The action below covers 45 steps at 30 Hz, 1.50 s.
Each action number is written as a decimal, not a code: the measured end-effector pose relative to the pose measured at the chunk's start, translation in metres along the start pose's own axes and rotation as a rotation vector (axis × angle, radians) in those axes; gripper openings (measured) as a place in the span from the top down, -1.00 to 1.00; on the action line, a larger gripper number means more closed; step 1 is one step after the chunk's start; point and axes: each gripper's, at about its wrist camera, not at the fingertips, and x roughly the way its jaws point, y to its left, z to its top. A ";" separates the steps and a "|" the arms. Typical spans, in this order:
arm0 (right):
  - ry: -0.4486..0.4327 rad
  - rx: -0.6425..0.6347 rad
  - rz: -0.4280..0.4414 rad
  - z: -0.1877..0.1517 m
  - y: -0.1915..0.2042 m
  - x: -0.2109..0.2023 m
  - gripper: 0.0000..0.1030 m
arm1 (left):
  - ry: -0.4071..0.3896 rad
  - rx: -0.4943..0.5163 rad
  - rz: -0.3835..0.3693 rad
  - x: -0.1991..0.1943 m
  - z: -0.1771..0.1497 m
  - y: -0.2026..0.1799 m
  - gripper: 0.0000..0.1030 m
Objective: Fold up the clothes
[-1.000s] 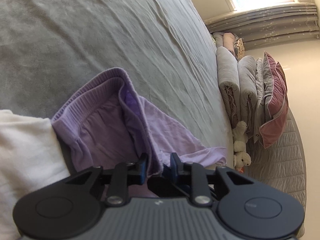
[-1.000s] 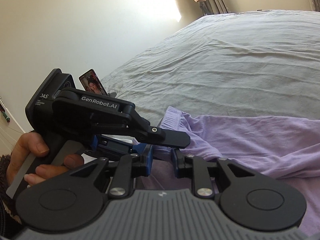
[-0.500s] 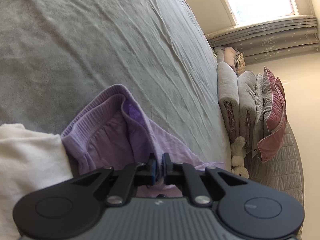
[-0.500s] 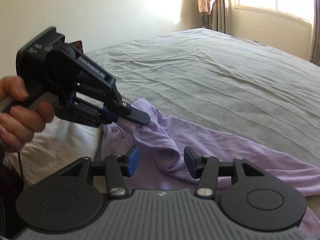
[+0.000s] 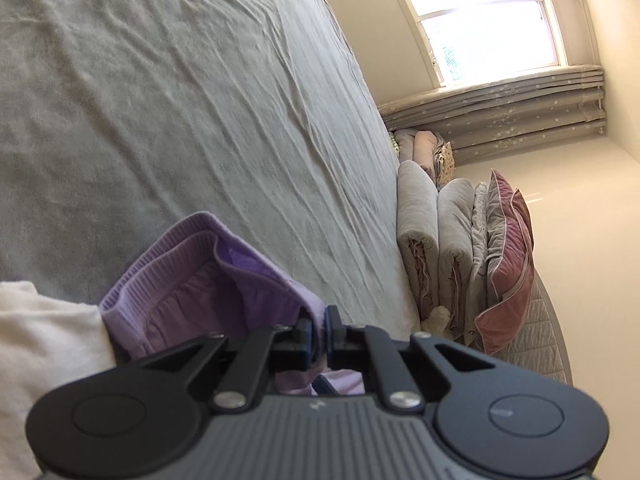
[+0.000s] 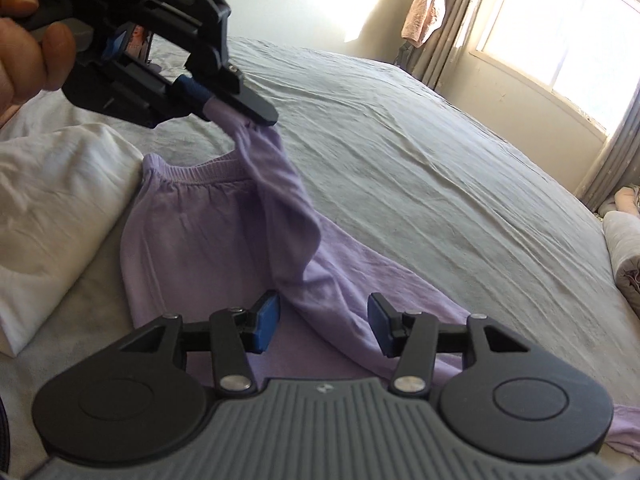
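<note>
Lilac pants [image 6: 208, 232] with a ribbed waistband lie on the grey bed [image 6: 420, 152]. My left gripper [image 5: 319, 336] is shut on the pants [image 5: 192, 292] near the waistband. It also shows in the right wrist view [image 6: 228, 112], lifting a fold of the cloth above the bed. My right gripper [image 6: 324, 324] is open and empty, low over the pants' leg, with a ridge of cloth between its blue pads [image 6: 267, 322].
A white folded cloth [image 6: 52, 200] lies left of the pants and also shows in the left wrist view [image 5: 44, 356]. Rolled quilts [image 5: 436, 240], a pink pillow [image 5: 508, 264] and a plush toy [image 5: 438, 318] stand at the bed's head. A window [image 6: 568, 40] is at the far right.
My left gripper closed on the waistband and lifted it. My right gripper opened and drew back along the pants' leg.
</note>
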 end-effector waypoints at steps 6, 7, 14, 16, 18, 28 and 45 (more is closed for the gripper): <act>-0.006 -0.006 0.024 0.003 -0.016 -0.005 -0.02 | 0.000 0.036 0.038 -0.009 0.001 -0.002 0.88; -0.004 -0.002 0.026 0.002 -0.020 -0.006 -0.02 | 0.001 0.043 0.046 -0.010 0.000 -0.002 0.88; 0.076 -0.077 -0.087 -0.009 -0.031 0.011 -0.02 | 0.004 0.064 0.081 -0.021 -0.001 0.006 0.88; 0.082 -0.107 -0.146 -0.012 -0.032 0.018 -0.02 | -0.006 0.058 0.087 -0.024 0.001 0.010 0.88; 0.083 -0.115 -0.207 -0.015 -0.035 0.023 -0.01 | -0.015 0.049 0.093 -0.024 0.003 0.013 0.88; 0.174 -0.207 -0.543 -0.031 -0.061 0.049 0.85 | -0.048 0.038 0.083 -0.020 0.011 0.013 0.88; 0.293 -0.617 -0.723 -0.062 -0.035 0.008 0.92 | 0.107 0.101 0.127 -0.020 0.028 0.023 0.88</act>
